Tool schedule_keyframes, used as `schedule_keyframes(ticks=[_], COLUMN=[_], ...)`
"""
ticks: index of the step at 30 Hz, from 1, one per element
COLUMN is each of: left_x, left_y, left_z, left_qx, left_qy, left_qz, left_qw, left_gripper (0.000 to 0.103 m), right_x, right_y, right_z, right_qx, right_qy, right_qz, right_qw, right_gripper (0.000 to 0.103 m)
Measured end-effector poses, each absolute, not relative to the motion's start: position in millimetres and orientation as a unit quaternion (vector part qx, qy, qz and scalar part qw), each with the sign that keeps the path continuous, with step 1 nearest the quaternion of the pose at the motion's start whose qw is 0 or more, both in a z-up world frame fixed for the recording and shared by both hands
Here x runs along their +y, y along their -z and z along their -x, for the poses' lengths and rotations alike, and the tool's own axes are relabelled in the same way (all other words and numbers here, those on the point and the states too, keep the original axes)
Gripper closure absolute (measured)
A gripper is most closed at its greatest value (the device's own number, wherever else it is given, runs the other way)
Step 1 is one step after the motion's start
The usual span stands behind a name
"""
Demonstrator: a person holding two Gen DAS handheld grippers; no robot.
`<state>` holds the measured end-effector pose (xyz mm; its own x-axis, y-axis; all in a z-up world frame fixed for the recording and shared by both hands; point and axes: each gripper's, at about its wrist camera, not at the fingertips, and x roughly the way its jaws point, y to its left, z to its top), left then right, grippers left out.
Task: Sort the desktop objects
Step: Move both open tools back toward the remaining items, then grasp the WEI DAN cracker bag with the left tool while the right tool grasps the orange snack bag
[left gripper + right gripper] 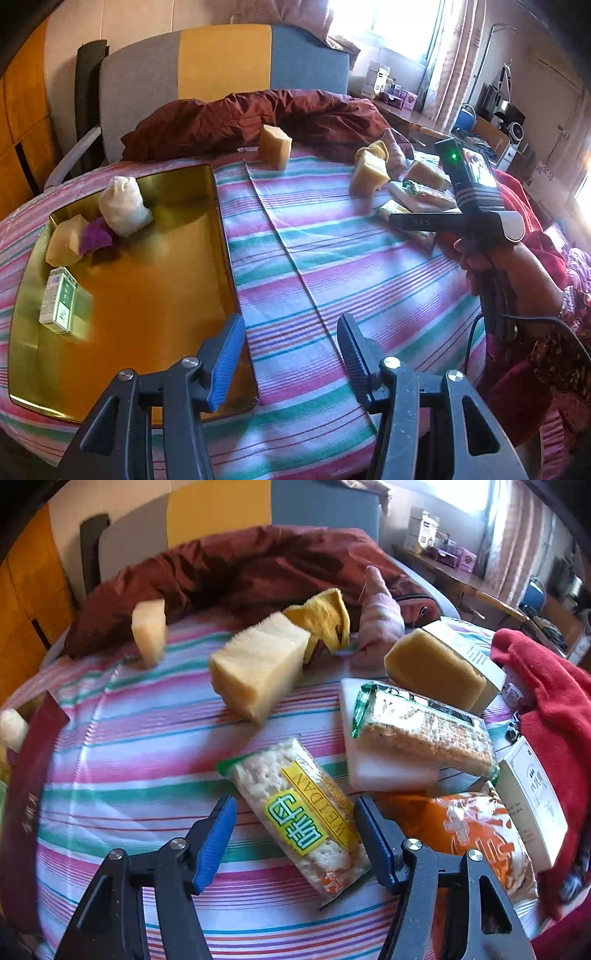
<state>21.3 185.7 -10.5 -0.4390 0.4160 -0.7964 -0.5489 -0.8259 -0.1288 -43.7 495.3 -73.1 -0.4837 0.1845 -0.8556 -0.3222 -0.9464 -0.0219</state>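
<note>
My left gripper (291, 325) is open and empty above the striped cloth (332, 266), just right of the gold tray (155, 295). The tray holds a white sock ball (123, 206), a yellow sponge (64, 242), a purple piece (96, 236) and a green-white box (59, 299). My right gripper (295, 808) is open, its jaws on either side of a cracker packet with a yellow label (303, 819) that lies on the cloth. The right gripper also shows in the left wrist view (395, 221). Yellow sponges (258, 668) (149, 631) (436, 668) stand behind.
A second cracker packet (424, 727) lies on a white block (384, 768). An orange snack bag (469, 830), white boxes (532, 794), a yellow cloth (325, 616), a pink sock (380, 616), a red cloth (554, 701) and a maroon duvet (258, 118) crowd the right and back.
</note>
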Motion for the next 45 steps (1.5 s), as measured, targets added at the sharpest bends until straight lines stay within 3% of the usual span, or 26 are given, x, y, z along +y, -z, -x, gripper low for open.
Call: schedule_keyframes(ticks=[10,14,19,23,28,37,45], left_x=[202,205,209,224,254,343,418], left_y=[20,21,24,25,26,42,57], left_z=[-24,-27,-24,-21,-11,13,46], left_qx=[0.075,0.082,0.074,0.082,0.103,0.110,0.079], left_qy=[-0.836,-0.836,-0.832,-0.829,-0.832,-0.812,-0.786], left_qz=[0.457,0.455,0.464,0.464,0.454,0.470,0.512], left_qw=[0.294,0.296,0.295,0.300,0.300,0.328,0.337], left_gripper=[0.050,0.050,0.050,0.050,0.050,0.050,0.049], right_x=[452,474,535,562,574,578,607], right_y=[50,17,9,37,46,45,47], right_z=[13,-6,-18,-21,-28,-30,-40], right_qx=[0.108,0.077,0.034,0.069,0.127,0.129,0.208], right_qy=[-0.871,-0.895,-0.869,-0.835,-0.850,-0.850,-0.839], right_qz=[0.479,0.430,0.450,0.508,0.478,0.462,0.445], right_qw=[0.012,0.087,0.201,0.200,0.183,0.219,0.235], right_gripper=[0.033,0.032,0.022,0.023,0.040,0.043,0.043])
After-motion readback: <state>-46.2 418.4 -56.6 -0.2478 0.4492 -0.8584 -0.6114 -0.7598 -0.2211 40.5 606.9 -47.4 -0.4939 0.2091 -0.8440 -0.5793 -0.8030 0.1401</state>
